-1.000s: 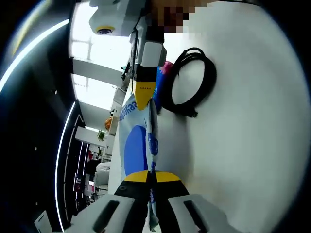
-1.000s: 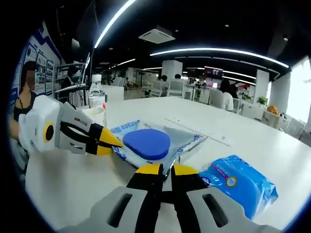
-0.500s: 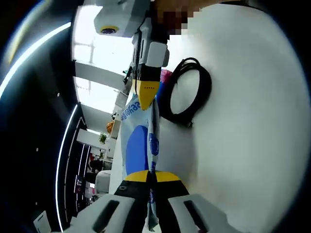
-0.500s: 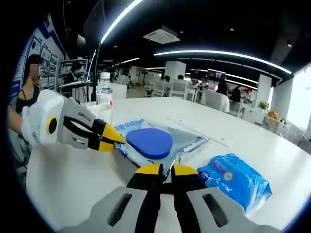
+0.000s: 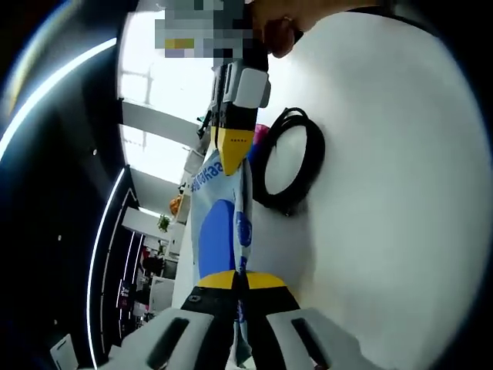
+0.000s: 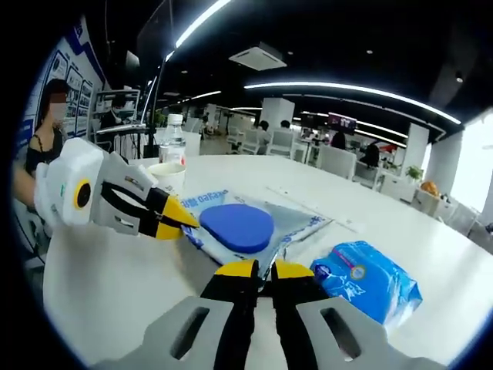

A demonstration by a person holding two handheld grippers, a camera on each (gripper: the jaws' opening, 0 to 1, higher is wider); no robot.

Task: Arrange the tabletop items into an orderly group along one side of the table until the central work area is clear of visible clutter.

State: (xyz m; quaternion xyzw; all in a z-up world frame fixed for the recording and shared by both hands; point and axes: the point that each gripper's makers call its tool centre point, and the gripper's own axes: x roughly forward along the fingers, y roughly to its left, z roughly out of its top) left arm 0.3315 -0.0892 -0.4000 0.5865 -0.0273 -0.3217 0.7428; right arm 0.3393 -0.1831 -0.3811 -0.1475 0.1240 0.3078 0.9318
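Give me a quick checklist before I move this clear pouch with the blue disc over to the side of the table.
1. Right gripper shut on pouch edge: ok.
2. Left gripper shut on the opposite edge: ok.
3. Pouch lifted off the table: cannot tell.
4. Blue wipes pack apart from the pouch: ok.
5. Black cable coil clear of the pouch: cannot tell, they overlap in the left gripper view.
6. Cup and bottle sit behind the left gripper: path that way not ok.

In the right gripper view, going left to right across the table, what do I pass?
Left tool → water bottle → paper cup → clear pouch with blue disc → blue wipes pack.
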